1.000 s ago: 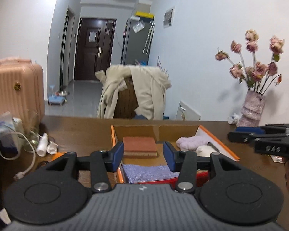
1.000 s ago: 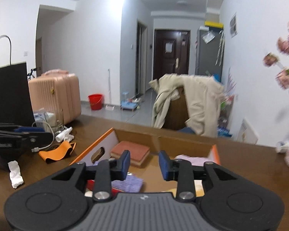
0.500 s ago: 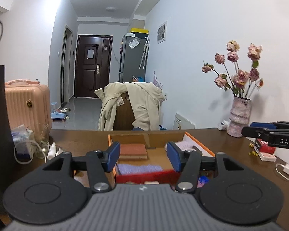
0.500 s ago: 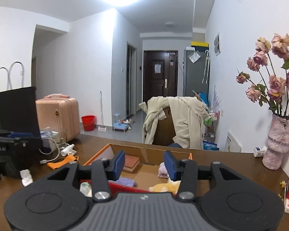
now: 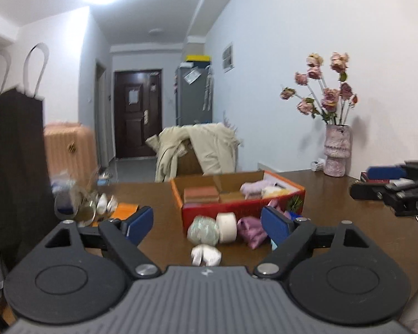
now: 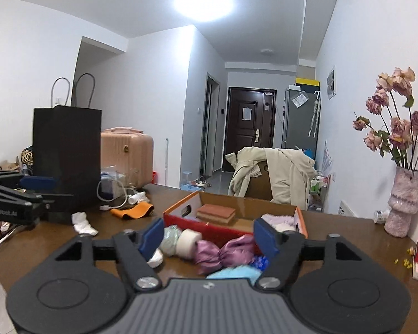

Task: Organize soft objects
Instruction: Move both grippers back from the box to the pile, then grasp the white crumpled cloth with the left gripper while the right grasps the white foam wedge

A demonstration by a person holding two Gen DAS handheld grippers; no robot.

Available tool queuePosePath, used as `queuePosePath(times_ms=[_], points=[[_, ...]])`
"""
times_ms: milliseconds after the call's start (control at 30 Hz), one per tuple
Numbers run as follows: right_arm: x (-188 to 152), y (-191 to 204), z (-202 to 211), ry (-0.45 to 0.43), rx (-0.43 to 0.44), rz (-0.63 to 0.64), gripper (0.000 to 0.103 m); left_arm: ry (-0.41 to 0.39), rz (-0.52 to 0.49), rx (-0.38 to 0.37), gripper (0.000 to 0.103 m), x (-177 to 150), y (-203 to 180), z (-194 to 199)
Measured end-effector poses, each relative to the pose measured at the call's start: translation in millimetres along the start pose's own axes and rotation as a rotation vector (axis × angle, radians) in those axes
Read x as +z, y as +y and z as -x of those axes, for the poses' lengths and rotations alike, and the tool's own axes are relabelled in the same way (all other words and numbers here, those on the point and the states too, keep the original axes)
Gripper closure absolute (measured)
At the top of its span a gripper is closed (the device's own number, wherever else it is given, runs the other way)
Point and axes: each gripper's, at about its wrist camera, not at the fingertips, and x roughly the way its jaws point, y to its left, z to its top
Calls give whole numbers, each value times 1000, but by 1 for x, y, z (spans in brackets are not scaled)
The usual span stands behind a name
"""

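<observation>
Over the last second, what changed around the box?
Both hand-held grippers, left and right, pulled back and up from the box and opened wider, empty. Soft items in front of it now show, such as the purple cloth. The box contents and vase stayed put.

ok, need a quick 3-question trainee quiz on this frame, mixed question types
1. True or false: the left gripper holds the shiny purple fabric bundle.
2. Which lies inside the red-and-orange cardboard box? A) folded terracotta cloth B) white crumpled sock C) orange strap
3. Fill in: the pink dried roses stand in a mottled pink ____.

Key: 1 false, both grippers' fingers are apart and empty; 2 A; 3 vase.
</observation>
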Motion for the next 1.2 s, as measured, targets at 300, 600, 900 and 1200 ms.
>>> queuePosePath(times_ms=[300, 600, 900, 1200], points=[[-39, 6, -9, 114, 13, -79, 27, 63, 74, 7, 14, -16, 17, -10], [-48, -5, -32, 165, -8, -104, 27, 141, 94, -17, 14, -28, 18, -47], [-76, -34, -85, 297, -79, -176, 40, 277, 86, -20, 15, -48, 13, -129], [-89, -51, -144, 363, -133, -229, 56, 383, 59, -12, 17, -59, 13, -213]])
